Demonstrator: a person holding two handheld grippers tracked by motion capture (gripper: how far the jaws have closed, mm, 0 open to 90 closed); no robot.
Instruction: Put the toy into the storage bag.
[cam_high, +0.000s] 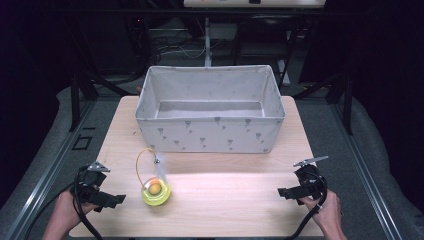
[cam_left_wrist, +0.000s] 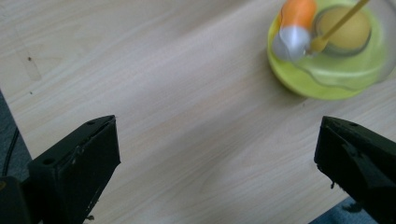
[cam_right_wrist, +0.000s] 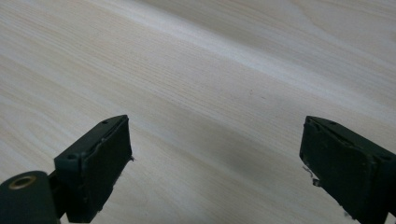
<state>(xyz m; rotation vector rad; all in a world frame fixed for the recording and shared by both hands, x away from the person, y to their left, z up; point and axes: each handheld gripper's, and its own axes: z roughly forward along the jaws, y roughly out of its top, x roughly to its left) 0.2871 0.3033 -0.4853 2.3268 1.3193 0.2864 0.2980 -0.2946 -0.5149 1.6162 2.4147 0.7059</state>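
A small round yellow-green toy (cam_high: 156, 192) with an orange ball inside and a thin yellow cord loop (cam_high: 140, 161) lies on the wooden table (cam_high: 225, 195), left of centre near the front. In the left gripper view the toy (cam_left_wrist: 327, 51) sits at the upper right, beyond the jaws. My left gripper (cam_high: 114, 200) is held near the front left corner, a short way left of the toy, open with bare wood between its jaws (cam_left_wrist: 210, 163). My right gripper (cam_high: 286, 192) is near the front right, open over bare table (cam_right_wrist: 215, 154).
A large grey fabric bin (cam_high: 210, 131) with a small printed pattern stands at the back middle of the table, open on top. Dark metal frame bars and grey floor surround the table.
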